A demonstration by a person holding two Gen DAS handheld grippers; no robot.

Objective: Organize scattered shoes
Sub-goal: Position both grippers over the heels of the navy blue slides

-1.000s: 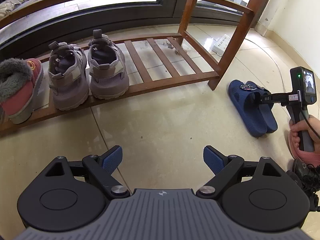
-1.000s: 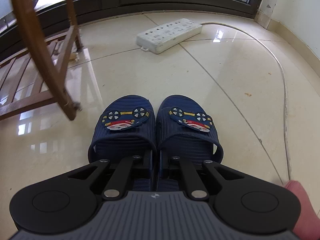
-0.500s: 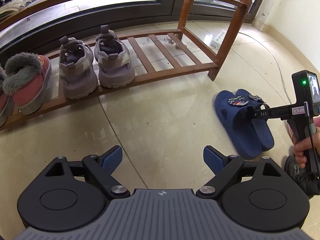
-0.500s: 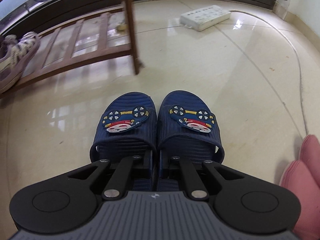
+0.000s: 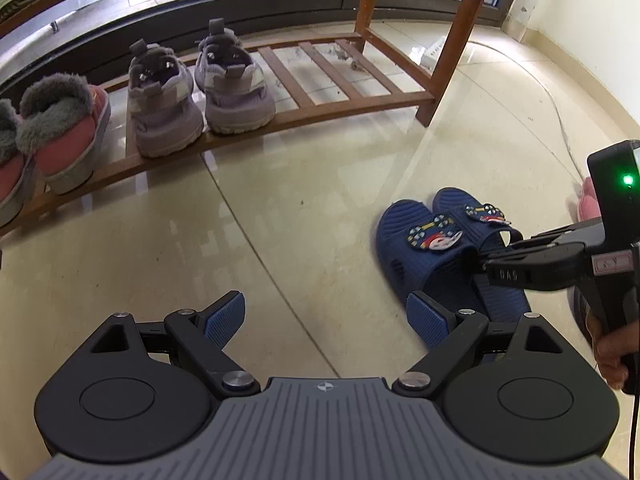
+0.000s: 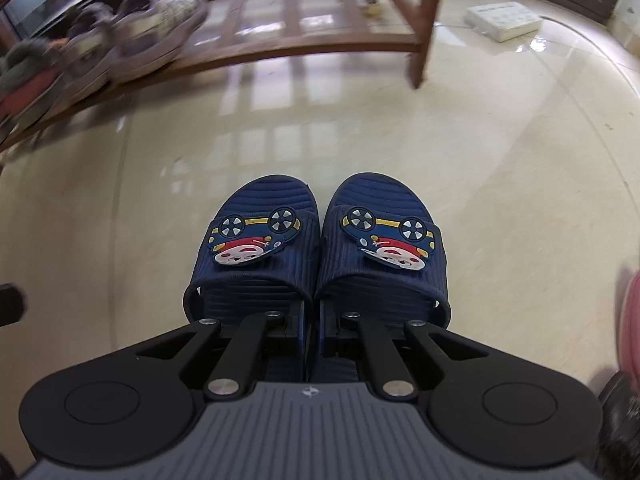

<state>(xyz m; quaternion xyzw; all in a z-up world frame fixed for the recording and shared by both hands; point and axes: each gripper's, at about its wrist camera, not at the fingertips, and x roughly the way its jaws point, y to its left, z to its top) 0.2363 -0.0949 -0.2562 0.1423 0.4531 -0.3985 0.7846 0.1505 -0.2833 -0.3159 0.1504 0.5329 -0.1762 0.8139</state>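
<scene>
A pair of dark blue slippers [image 6: 256, 240] with cartoon car badges is pressed side by side, toes pointing away from me. My right gripper [image 6: 314, 332] is shut on their two inner edges at the heel end. In the left wrist view the same blue slippers [image 5: 432, 240] hang at the right, with the right gripper [image 5: 486, 260] coming in from the right edge. Whether their soles touch the floor I cannot tell. My left gripper [image 5: 325, 318] is open over bare tile, nothing between its blue pads [image 5: 224, 316].
A low wooden shoe rack [image 5: 320, 114] stands ahead, holding two grey-purple sneakers [image 5: 164, 108] and pink fur-lined shoes [image 5: 68, 132]; its right half is bare slats. A white power strip [image 6: 504, 20] lies past the rack's leg [image 6: 424, 40]. A pink slipper [image 5: 590, 200] lies at the right.
The right gripper has carried the blue slippers leftward across the floor, so the rack's front now faces it. The left gripper shifted slightly and stays open.
</scene>
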